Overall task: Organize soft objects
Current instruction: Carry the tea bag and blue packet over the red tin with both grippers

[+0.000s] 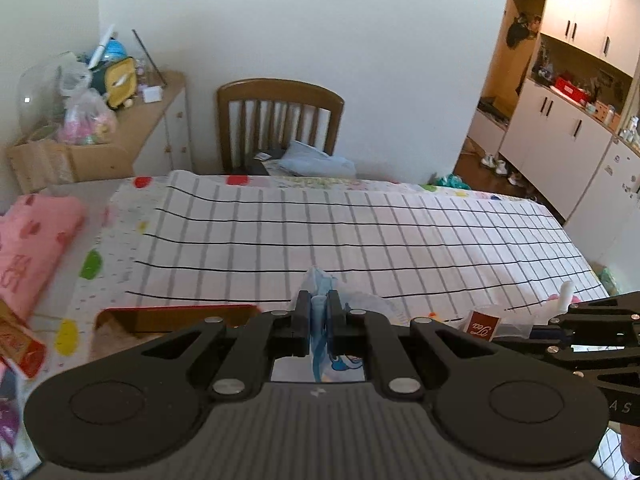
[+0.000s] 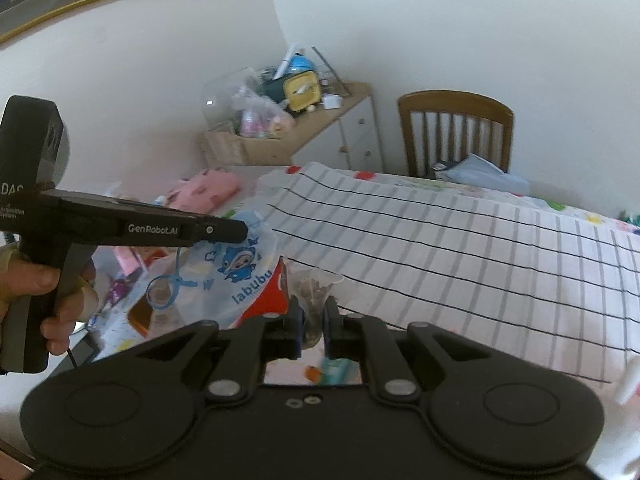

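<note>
Two hand-held grippers worked over a bed [image 1: 360,232] spread with a white grid-patterned cover. The left hand-held gripper [image 1: 319,312] was clenched on the edge of a clear printed bag [image 2: 236,268], blue cartoon figures on it. The right hand-held gripper [image 2: 313,318] pinched another edge of the same bag, so it hung between them above the bed's near end. A folded pink blanket [image 1: 32,240] lay beside the cover. The bag was not yet put away; tidying seemed far from finished.
</note>
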`<state>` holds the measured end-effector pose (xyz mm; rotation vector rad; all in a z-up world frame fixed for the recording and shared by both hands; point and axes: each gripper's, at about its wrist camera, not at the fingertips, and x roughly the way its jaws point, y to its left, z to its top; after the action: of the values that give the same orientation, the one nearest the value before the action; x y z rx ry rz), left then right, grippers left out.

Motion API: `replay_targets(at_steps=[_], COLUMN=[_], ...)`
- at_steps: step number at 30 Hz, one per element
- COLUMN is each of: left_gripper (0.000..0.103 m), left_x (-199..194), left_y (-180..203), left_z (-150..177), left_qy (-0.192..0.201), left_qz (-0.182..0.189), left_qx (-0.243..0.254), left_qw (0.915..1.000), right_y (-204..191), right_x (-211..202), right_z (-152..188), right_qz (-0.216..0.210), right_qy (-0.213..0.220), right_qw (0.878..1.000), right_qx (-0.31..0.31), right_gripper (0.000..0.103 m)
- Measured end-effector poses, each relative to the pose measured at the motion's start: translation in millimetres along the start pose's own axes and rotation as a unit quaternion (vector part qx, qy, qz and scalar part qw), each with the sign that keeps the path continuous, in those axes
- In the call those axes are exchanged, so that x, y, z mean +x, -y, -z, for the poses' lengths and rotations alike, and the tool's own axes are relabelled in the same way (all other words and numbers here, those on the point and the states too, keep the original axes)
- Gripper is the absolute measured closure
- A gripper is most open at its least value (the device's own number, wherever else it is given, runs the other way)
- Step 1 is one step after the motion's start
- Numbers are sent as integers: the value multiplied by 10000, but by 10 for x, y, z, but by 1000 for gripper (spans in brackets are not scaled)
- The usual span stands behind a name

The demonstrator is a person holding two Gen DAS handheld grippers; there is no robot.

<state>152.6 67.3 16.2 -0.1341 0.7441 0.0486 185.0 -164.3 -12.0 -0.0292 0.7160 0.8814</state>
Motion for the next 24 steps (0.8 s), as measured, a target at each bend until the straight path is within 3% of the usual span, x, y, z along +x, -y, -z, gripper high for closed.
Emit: replay_targets(at_steps=[9,16,24], left_gripper=[96,96,96], left_x=[-144,1,248], left_y=[-524,-920,-1210], left_z=[92,230,376], left_qy=[-78,-271,-506], left_qz=[-248,-527,-592], left_qx=[-122,-207,-281], left_qw=[9996,9980,9966], right_y=[-475,-748,-1013], right_x=[276,613,1005], right_z=[-111,-141,-70], right_qz=[-248,-356,-354], right_qy=[-99,-337,-683], right_qw=[9995,9985,9964], right_qx=[-186,-235,-343], right_gripper=[94,94,94])
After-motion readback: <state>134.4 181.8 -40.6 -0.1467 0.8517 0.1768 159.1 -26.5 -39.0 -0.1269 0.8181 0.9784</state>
